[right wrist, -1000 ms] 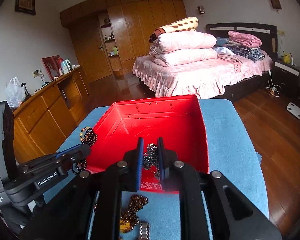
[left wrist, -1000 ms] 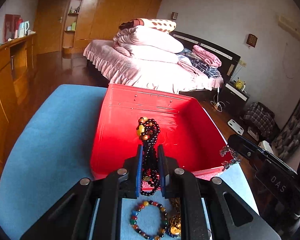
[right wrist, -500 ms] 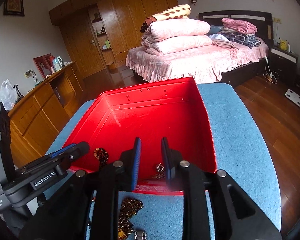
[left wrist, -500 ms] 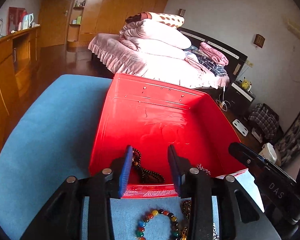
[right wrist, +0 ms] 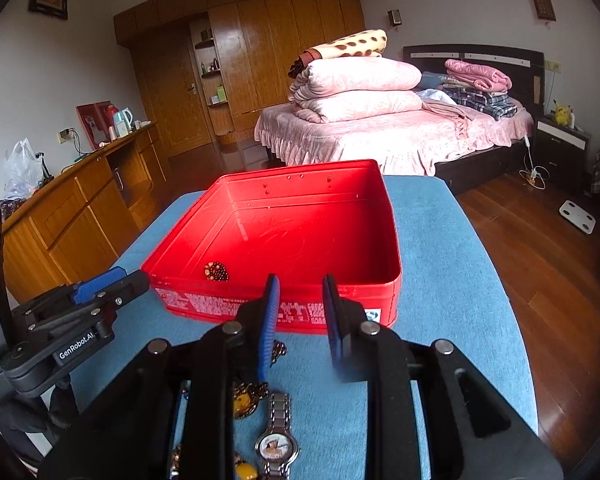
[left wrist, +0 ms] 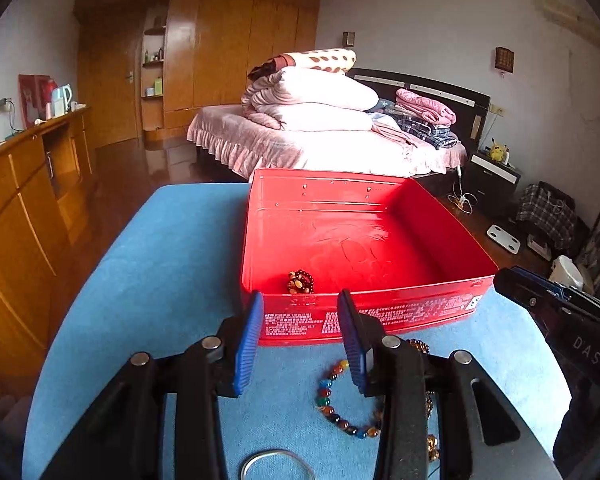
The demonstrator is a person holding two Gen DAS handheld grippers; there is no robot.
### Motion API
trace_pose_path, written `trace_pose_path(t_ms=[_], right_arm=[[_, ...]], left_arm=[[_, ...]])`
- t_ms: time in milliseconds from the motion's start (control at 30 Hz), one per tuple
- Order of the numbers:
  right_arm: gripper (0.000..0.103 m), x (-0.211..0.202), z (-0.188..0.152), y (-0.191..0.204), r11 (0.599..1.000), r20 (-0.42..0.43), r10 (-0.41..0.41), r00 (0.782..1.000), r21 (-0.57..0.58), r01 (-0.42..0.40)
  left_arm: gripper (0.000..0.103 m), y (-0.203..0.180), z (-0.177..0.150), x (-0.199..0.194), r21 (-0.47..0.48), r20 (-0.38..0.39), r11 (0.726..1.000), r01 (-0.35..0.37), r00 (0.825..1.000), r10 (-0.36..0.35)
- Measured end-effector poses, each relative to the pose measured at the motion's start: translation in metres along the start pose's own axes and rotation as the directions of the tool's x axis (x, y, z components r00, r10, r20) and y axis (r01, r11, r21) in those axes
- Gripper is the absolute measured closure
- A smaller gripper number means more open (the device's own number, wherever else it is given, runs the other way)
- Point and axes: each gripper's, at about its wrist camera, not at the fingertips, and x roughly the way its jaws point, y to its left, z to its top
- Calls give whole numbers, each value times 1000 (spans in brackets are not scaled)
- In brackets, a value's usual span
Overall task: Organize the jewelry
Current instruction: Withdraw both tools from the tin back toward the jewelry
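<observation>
A red metal box (left wrist: 380, 316) (right wrist: 260, 304) stands open on the blue table. A dark bead necklace (left wrist: 300, 281) (right wrist: 216, 271) lies bunched inside near its front wall. My left gripper (left wrist: 300, 336) is open and empty just before the box's front wall. A multicoloured bead bracelet (left wrist: 332, 396) and a silver bangle (left wrist: 276, 465) lie below it. My right gripper (right wrist: 298, 320) is open and empty before the box. A silver watch (right wrist: 277, 436) and gold pendants (right wrist: 246, 396) lie under it.
The blue table (left wrist: 172, 264) (right wrist: 452, 280) drops off on all sides. Wooden cabinets (left wrist: 24, 208) stand to the left, a bed (left wrist: 320, 140) lies behind. The right gripper shows at the right edge of the left wrist view (left wrist: 556, 308), the left gripper at the left of the right wrist view (right wrist: 80, 304).
Both grippers opened, dropped their jewelry into the red box, and pulled back towards the near side of the table. The dark bead necklace now lies in the box.
</observation>
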Motion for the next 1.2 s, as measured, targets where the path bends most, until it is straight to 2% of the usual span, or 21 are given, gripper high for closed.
trace_pose_path(t_ms=[200, 400, 600, 667, 733, 900, 1200], right_arm=[[80, -4, -23, 7, 1000, -42, 5, 999, -9, -5], [80, -30, -52, 9, 1000, -31, -14, 999, -26, 13], [78, -55, -87, 0, 1000, -19, -29, 999, 2, 29], [74, -60, -100, 0, 999, -17, -38, 999, 5, 38], [70, -65, -111, -2, 999, -18, -49, 999, 6, 49], [69, -68, -129, -4, 999, -36, -44, 998, 13, 45], [69, -60, -138, 2, 999, -59, -47, 997, -8, 47]], left_arm=[[65, 6, -16, -16, 29, -14, 1000, -11, 1000, 11], [65, 19, -44, -35, 39, -33, 999, -23, 999, 25], [65, 28, -80, -48, -10, -78, 1000, -2, 997, 1], [58, 27, -87, -52, -25, -74, 1000, -2, 997, 1], [45, 26, -94, -58, -34, -54, 999, -17, 998, 16], [45, 20, -110, -64, -24, -46, 999, -33, 998, 32], [44, 21, -124, -67, -32, -54, 998, -50, 997, 49]])
